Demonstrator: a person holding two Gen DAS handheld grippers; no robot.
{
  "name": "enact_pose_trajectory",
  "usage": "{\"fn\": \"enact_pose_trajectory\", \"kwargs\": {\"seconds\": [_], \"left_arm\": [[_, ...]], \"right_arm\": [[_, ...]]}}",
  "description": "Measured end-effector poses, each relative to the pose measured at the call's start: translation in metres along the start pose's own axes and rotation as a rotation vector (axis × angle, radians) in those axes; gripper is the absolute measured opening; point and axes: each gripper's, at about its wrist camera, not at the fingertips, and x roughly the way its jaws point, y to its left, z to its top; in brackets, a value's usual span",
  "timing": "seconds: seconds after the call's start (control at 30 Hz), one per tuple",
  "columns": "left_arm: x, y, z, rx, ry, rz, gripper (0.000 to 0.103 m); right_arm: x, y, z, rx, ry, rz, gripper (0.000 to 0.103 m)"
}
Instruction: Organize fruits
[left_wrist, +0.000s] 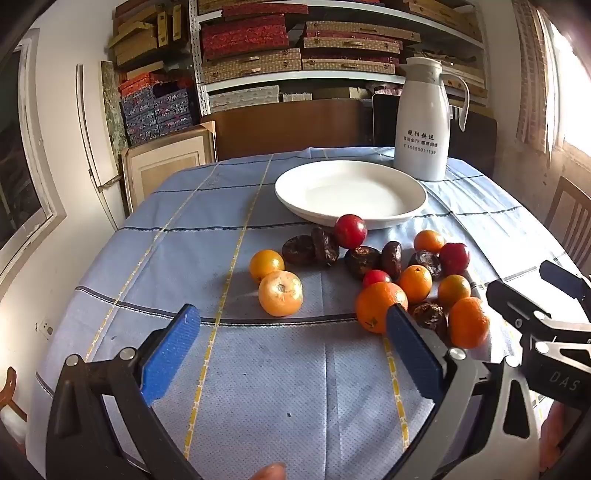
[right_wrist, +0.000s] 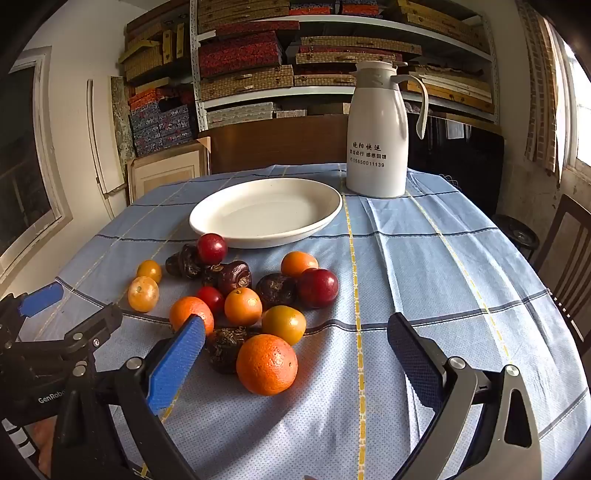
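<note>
Several oranges, red plums and dark wrinkled fruits lie in a loose heap on the blue checked tablecloth (left_wrist: 258, 369) in front of an empty white plate (left_wrist: 351, 192) (right_wrist: 266, 210). My left gripper (left_wrist: 291, 321) hangs open above the cloth, a pale orange (left_wrist: 280, 298) just beyond its gap and a deep orange (left_wrist: 380, 306) behind its right pad. My right gripper (right_wrist: 295, 332) is open too, with the nearest big orange (right_wrist: 266, 363) lying between its blue fingers and untouched. A red plum (right_wrist: 317, 288) sits further back. Each gripper shows at the edge of the other's view.
A white thermos jug (left_wrist: 421, 122) (right_wrist: 378, 136) stands behind the plate at the table's far side. Shelves packed with boxes fill the back wall. A wooden chair (right_wrist: 565, 266) stands to the right of the table, and a window frame lines the left wall.
</note>
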Motion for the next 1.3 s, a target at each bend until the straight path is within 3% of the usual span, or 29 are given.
{"fn": "enact_pose_trajectory", "kwargs": {"seconds": [1.3], "left_arm": [[-0.0039, 0.0003, -0.0004, -0.015, 0.002, -0.037, 0.099]], "right_arm": [[0.0046, 0.002, -0.0011, -0.007, 0.015, -0.005, 0.1]]}}
